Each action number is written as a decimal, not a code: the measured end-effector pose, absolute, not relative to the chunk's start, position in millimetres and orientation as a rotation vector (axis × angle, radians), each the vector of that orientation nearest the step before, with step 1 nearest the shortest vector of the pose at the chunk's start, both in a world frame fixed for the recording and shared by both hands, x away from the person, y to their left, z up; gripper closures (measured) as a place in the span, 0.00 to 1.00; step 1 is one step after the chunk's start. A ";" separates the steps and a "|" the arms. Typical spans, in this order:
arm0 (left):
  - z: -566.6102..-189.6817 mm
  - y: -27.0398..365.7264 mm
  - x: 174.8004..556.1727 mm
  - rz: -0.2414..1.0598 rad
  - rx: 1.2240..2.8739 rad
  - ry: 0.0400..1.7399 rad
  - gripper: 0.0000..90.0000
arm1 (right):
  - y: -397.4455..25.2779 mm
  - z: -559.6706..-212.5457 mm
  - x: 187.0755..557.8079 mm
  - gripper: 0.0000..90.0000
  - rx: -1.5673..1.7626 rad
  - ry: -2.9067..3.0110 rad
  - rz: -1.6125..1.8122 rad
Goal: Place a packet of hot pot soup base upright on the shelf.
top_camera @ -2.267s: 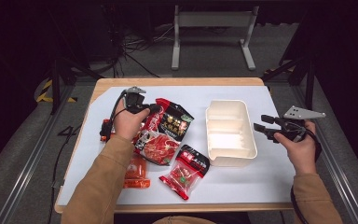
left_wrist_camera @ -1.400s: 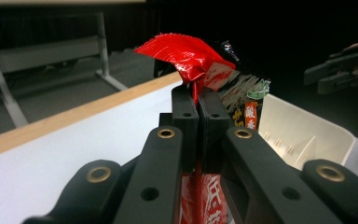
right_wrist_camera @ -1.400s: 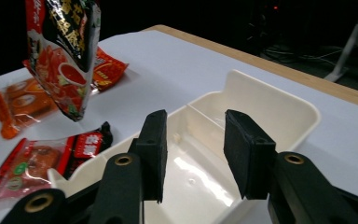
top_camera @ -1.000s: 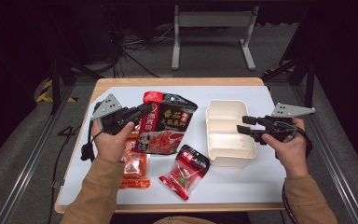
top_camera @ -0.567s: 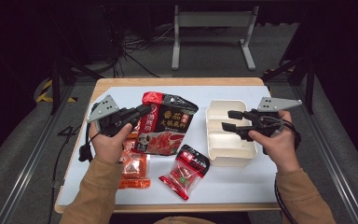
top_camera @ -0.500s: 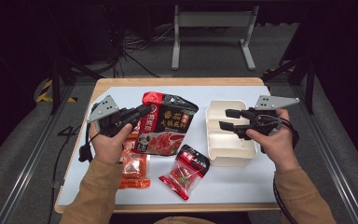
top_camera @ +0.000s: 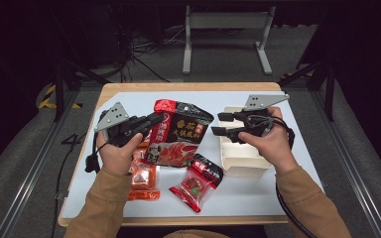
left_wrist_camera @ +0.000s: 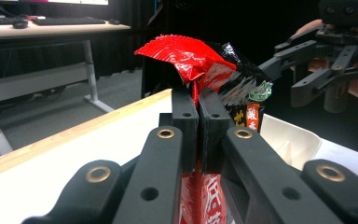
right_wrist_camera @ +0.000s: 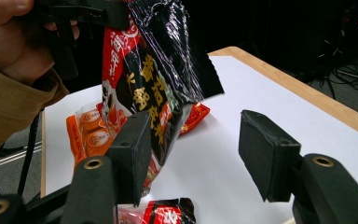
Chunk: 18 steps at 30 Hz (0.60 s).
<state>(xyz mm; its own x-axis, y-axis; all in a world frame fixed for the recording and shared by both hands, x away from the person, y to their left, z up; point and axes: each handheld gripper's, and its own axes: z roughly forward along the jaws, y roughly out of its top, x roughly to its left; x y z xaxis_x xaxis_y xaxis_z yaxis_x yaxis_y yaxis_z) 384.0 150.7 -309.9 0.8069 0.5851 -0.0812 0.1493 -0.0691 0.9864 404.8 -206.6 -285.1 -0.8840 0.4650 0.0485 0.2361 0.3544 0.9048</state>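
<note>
A dark room with cables and a metal stand lies behind a wooden table (top_camera: 129,89) covered by a white mat (top_camera: 258,198). Take the tray (top_camera: 243,161) as the landmark: a pale, divided container lying at the right of the mat.

Left of the tray, lifted off the mat, hangs the big pouch (top_camera: 176,134), black and red with printed characters. The left gripper (top_camera: 151,121) has its jaws clamped on the pouch's left edge near the red top; in the left gripper view the two black jaws meet with the foil (left_wrist_camera: 193,60) pinched between them. Held by that edge, the pouch hangs steady and presents its free side toward the tray, probably so the other hand can take it.

The right gripper (top_camera: 218,124) hovers over the tray's near-left part, jaws apart and aimed at the pouch. In the right gripper view the pouch (right_wrist_camera: 163,74) hangs between and beyond the spread jaws, not yet pinched.

Farther left of the tray, flat on the mat, lie an orange packet (top_camera: 141,181) under the left forearm and a red packet (top_camera: 198,181) nearer the tray. Both seem to be waiting their turn; the tray looks empty as far as can be seen.
</note>
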 end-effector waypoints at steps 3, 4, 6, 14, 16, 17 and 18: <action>-310.1 148.1 383.0 0.387 1.630 0.585 0.97 | -199.6 -286.4 406.8 0.49 0.634 2.406 1.555; -310.3 147.5 383.3 0.388 1.632 0.581 0.97 | -197.0 -286.9 407.4 0.49 0.634 2.411 1.556; -310.6 146.6 382.9 0.379 1.637 0.580 0.97 | -194.9 -287.5 408.0 0.49 0.633 2.415 1.559; -310.0 142.0 380.9 0.373 1.642 0.561 0.97 | -178.9 -294.0 413.0 0.51 0.632 2.453 1.541; -310.1 141.2 380.1 0.368 1.641 0.560 0.97 | -176.5 -294.9 413.6 0.53 0.634 2.465 1.541; -310.1 140.6 380.0 0.366 1.639 0.554 0.97 | -175.2 -295.5 413.6 0.56 0.636 2.475 1.543; -310.0 140.5 379.7 0.368 1.639 0.549 0.97 | -174.0 -295.9 413.5 0.59 0.635 2.474 1.553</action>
<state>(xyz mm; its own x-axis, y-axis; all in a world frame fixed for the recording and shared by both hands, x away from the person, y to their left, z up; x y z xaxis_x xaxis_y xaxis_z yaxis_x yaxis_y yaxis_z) 379.7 140.5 -310.0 0.8331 0.5482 -0.0739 0.1402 -0.0801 0.9869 413.5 -174.0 -295.9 -0.8986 0.4286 0.0940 0.2710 0.3738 0.8870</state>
